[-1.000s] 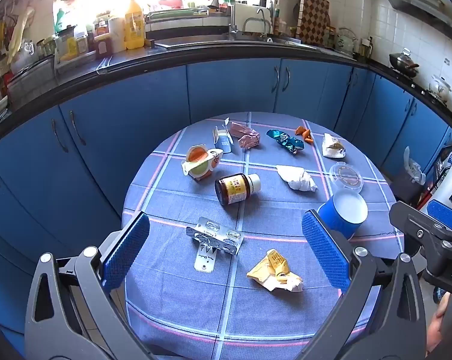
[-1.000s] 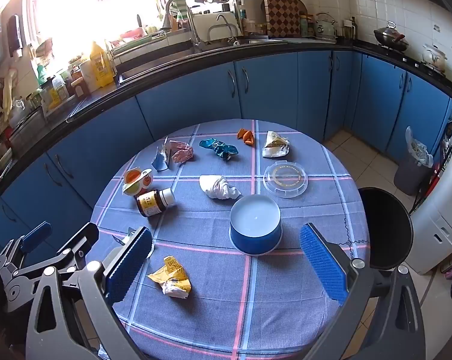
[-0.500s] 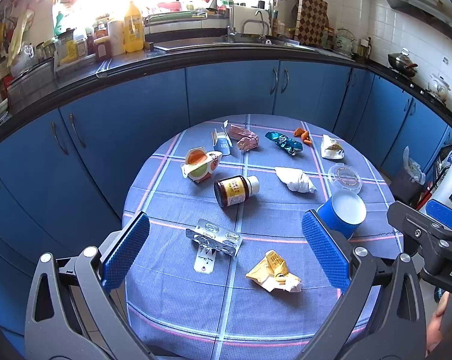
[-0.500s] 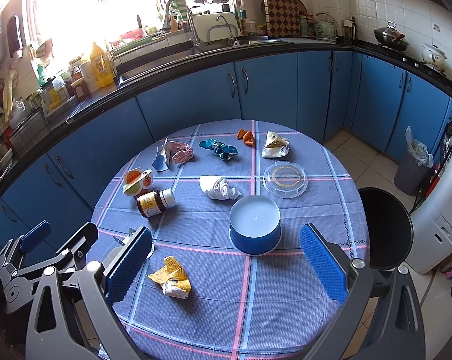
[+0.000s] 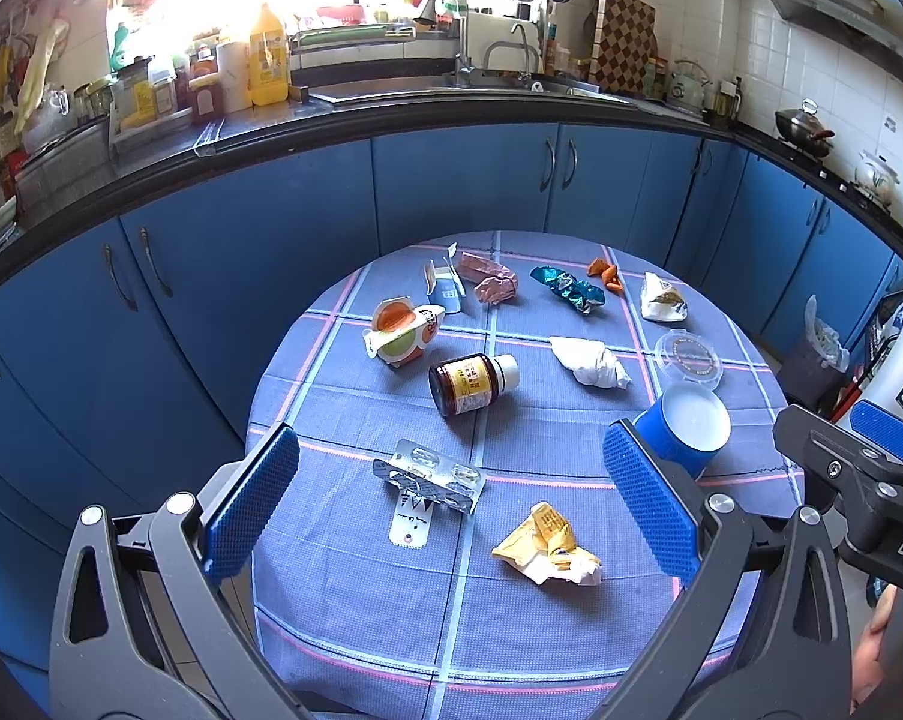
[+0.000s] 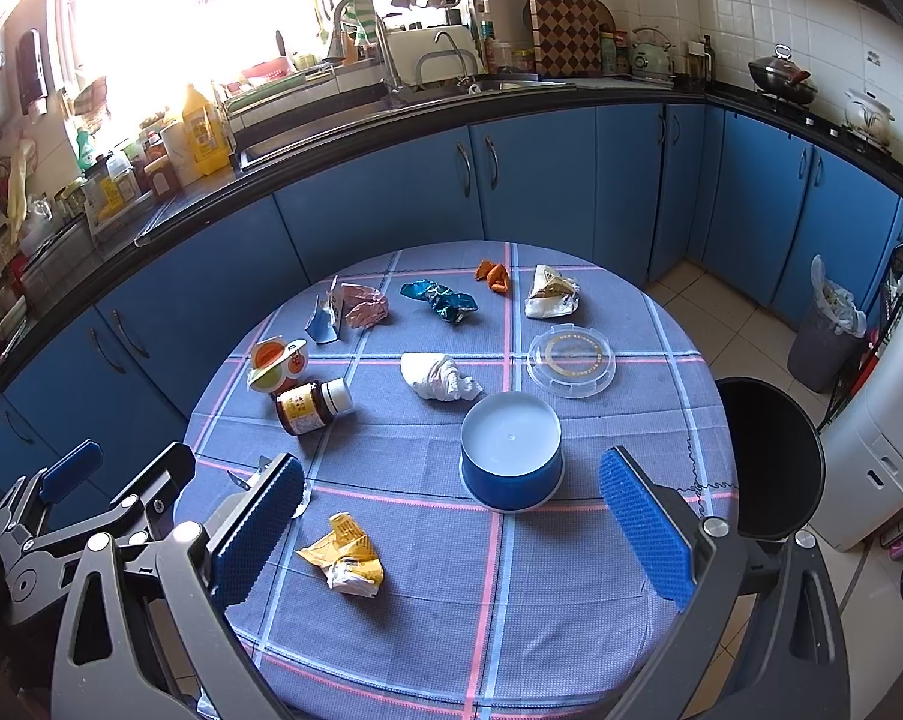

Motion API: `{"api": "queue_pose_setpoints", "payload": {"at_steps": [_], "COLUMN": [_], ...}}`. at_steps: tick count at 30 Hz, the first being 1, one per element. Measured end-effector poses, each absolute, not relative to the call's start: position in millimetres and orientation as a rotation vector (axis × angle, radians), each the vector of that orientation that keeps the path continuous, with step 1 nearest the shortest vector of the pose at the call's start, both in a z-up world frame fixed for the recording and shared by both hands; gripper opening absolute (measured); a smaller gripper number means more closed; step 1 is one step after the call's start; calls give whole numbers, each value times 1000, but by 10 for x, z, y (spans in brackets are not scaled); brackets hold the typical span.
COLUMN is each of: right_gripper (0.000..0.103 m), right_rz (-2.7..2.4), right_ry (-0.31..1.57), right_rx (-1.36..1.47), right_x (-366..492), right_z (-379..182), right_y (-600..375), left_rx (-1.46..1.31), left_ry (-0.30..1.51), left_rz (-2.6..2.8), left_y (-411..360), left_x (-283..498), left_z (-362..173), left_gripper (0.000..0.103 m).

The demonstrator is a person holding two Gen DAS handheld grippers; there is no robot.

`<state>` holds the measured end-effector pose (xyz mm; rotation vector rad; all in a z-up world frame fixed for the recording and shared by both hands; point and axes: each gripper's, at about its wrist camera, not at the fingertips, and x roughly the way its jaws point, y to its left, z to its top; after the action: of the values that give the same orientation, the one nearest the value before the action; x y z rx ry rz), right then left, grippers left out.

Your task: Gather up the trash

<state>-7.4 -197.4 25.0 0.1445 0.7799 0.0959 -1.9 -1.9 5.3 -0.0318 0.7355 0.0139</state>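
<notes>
Both tools (image 5: 451, 501) (image 6: 451, 525) gape wide, holding nothing.

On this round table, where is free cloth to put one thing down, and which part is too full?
Free: the near edge of the table, in front of the yellow wrapper and the blue cup. The strip between the brown bottle and the cup is also bare. Crowded: the far half, from the clear lid to the orange fruit cup.
</notes>
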Motion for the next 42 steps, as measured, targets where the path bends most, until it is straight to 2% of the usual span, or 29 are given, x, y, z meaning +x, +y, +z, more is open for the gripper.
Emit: {"api": "queue_pose_setpoints", "payload": {"at_steps": [42], "right_gripper": [96], "right_rz": [97], "right_ry": [781], "right_rx": [146], "right_x": [-85], "right_z": [257], "right_y": [-1975], "left_rx": [-36], "left_ry": [738], "left_rz": [12], "left_y": [22], "left_x": [-28], "left_z": [139], "left_gripper": [100]}}
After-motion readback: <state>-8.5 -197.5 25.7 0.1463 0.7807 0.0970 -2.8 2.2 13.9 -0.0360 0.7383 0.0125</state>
